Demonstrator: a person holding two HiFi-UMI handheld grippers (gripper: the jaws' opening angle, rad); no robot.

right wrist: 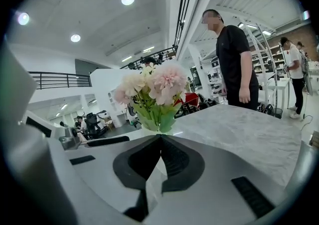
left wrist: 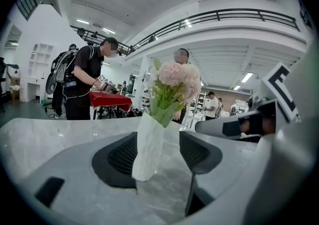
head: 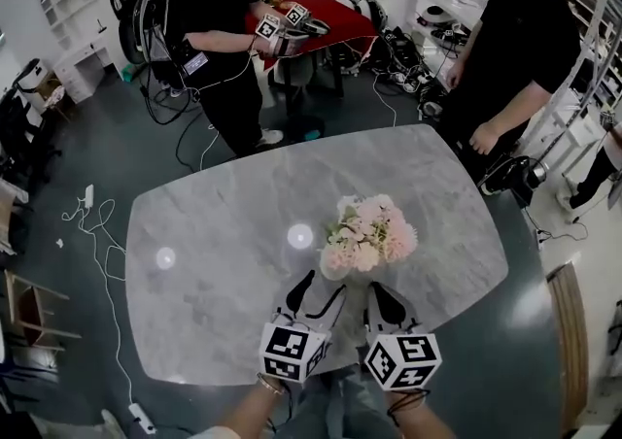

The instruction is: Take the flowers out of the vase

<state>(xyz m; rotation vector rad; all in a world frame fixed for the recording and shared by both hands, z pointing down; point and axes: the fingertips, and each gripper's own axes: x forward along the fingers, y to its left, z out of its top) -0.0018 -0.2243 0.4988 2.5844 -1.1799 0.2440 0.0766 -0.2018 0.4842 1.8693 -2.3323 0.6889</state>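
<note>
We hold our left gripper spread either side of the white vase, likely to steady it on the table. Our right gripper, pressed together and empty, points at the flowers inside.

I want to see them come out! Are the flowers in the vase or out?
In. The flowers stand with their stems inside the upright white vase.

Left gripper with jaws apart, right gripper beside it, jaws together.
</note>
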